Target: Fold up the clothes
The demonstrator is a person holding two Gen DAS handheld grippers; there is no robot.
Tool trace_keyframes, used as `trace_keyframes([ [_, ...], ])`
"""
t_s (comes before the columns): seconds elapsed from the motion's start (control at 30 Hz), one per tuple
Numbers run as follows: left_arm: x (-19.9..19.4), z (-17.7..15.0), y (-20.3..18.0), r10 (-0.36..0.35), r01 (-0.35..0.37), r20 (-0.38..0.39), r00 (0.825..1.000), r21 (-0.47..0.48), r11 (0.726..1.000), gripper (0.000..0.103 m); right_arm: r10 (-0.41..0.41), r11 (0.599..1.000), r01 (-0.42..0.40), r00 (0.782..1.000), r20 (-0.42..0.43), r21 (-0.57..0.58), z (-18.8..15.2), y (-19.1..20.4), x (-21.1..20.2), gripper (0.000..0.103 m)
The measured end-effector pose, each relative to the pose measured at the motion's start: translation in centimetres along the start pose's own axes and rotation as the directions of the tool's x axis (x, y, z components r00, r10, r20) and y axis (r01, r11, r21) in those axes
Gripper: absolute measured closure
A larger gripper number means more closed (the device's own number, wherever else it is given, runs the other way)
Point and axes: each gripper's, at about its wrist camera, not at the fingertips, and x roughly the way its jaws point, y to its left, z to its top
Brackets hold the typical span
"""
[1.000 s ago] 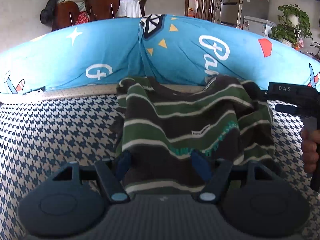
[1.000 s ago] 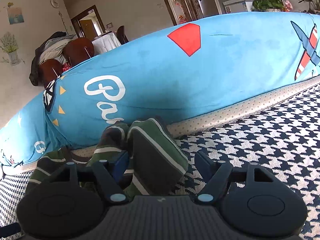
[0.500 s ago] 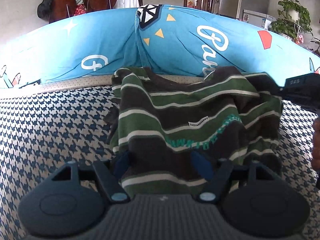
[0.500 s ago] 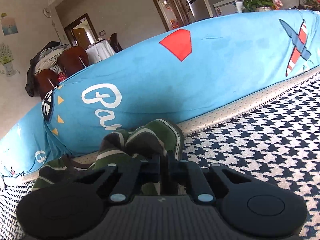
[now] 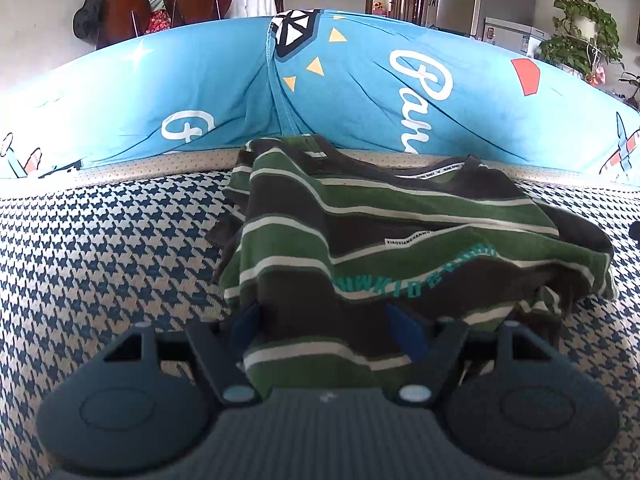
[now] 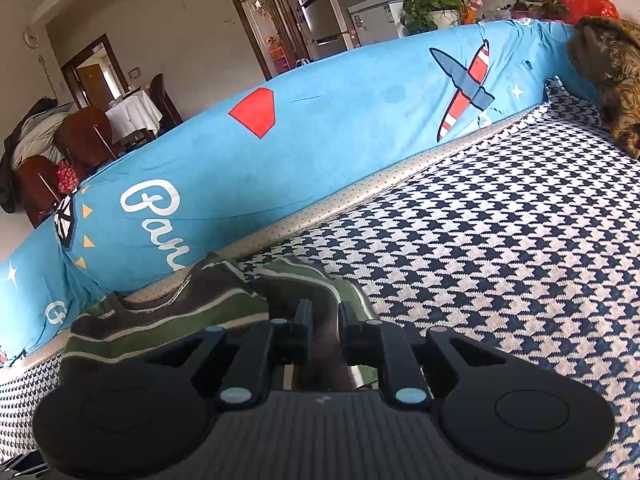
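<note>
One striped shirt (image 5: 360, 248) – dark brown, green and thin white bands, with teal lettering across the chest – lies on the houndstooth cover (image 5: 100, 264), its collar towards the far side, just in front of the long blue cushion (image 5: 200, 92). The cushion's print shows one red shape, white script and small yellow triangles in the left wrist view; from the right wrist one striped aeroplane also shows on it.

There are two grippers. The left gripper (image 5: 326, 320) stands wide, its two blue pads either side of the shirt's near hem; the cloth lies between them, and I cannot tell whether the pads press on it. The right gripper (image 6: 323, 330) is narrow, its jaws just parting a little, with a fold of the shirt's right edge (image 6: 304, 280) pinched between the two black fingers (image 6: 301, 328) – that edge is lifted off the cover.

Beyond the cushion stand two wooden chairs (image 5: 168, 4), one white-clothed table (image 6: 128, 110), and potted plants (image 5: 580, 36) at the far right. One brown patterned cloth (image 6: 612, 76) sits at the cover's far right corner.
</note>
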Motion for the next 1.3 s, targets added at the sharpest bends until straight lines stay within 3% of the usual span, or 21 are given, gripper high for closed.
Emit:
trace_keyframes([
  [0.1,0.1,-0.1,0.0,0.000,0.000,-0.001,1.000,0.004,1.000,0.032,-0.018,0.999,0.021,0.998,0.052,-0.045,0.7,-0.6,-0.2,0.079],
  [0.17,0.2,-0.1,0.0,0.001,-0.001,-0.002,1.000,0.007,1.000,0.032,0.010,0.998,-0.007,0.999,0.037,-0.061,1.2,-1.1,0.7,0.071],
  [0.4,0.6,-0.3,0.2,-0.001,0.002,-0.010,1.000,0.018,1.000,0.031,0.043,0.998,-0.043,0.999,0.002,-0.038,1.9,-2.0,4.7,0.071],
  [0.67,1.2,-0.6,0.5,0.004,-0.003,-0.023,1.000,0.013,1.000,0.031,0.128,0.985,-0.125,0.992,0.010,-0.122,2.0,0.5,7.2,0.069],
  [0.93,1.7,-0.9,0.6,0.005,-0.004,-0.036,0.999,0.014,1.000,0.029,0.138,0.972,-0.140,0.990,-0.023,-0.187,1.7,2.1,9.6,0.064],
  [1.2,2.4,-1.2,0.7,-0.001,0.002,-0.058,0.998,0.019,1.000,0.029,0.094,0.965,-0.102,0.995,-0.043,-0.242,1.0,3.0,11.7,0.066],
  [1.3,2.6,-1.3,0.6,0.001,0.000,-0.064,0.998,0.020,1.000,0.029,0.071,0.958,-0.077,0.997,-0.034,-0.276,0.9,3.2,11.8,0.084],
])
